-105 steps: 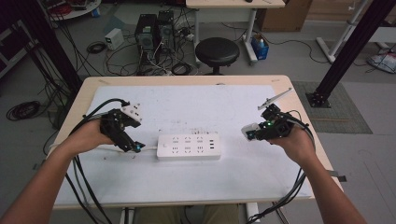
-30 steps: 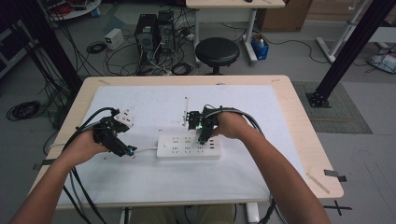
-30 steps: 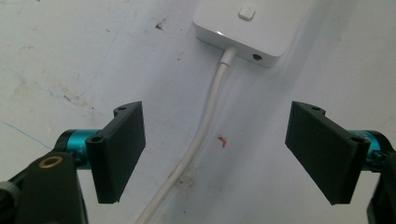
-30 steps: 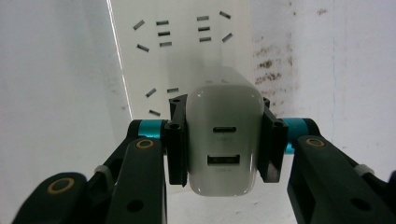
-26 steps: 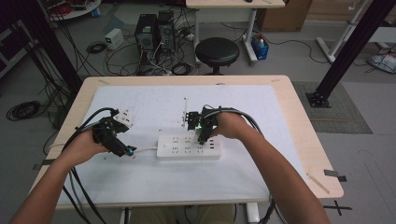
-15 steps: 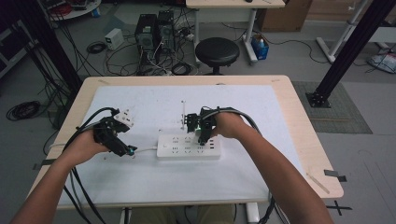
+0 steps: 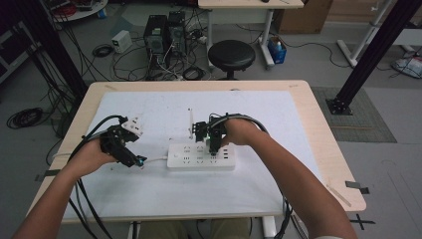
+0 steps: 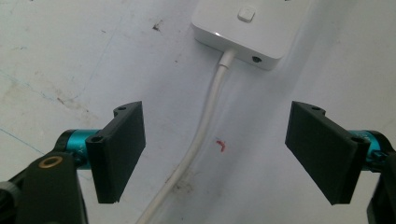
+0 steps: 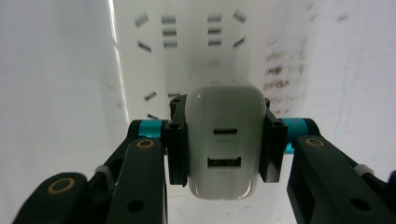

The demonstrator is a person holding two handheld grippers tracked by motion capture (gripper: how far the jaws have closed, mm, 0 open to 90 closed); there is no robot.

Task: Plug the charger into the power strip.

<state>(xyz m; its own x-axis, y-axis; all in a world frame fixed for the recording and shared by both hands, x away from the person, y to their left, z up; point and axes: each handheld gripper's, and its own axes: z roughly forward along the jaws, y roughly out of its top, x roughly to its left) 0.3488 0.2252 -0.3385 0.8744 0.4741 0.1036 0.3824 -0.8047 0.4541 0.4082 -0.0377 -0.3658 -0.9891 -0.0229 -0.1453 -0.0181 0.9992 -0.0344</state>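
Observation:
A white power strip (image 7: 201, 157) lies flat in the middle of the white mat, its white cable (image 8: 201, 135) running off its left end. My right gripper (image 7: 213, 148) points down over the strip's right half. It is shut on a white USB charger (image 9: 224, 140), whose two ports face the camera, and the strip's sockets (image 9: 189, 42) lie just beyond it. I cannot tell whether the charger's prongs touch the strip. My left gripper (image 8: 215, 154) is open just above the mat, its jaws either side of the cable, short of the strip's end (image 8: 247, 28).
A thin white stick (image 7: 190, 122) lies on the mat behind the strip. The mat (image 7: 278, 124) covers most of the wooden table (image 7: 323, 129). Black cables trail from both grippers off the front edge. A stool (image 7: 231, 52) and computer boxes stand beyond the table.
My right gripper has come from the table's right side to above the power strip. Over the last second both grippers have stayed almost still.

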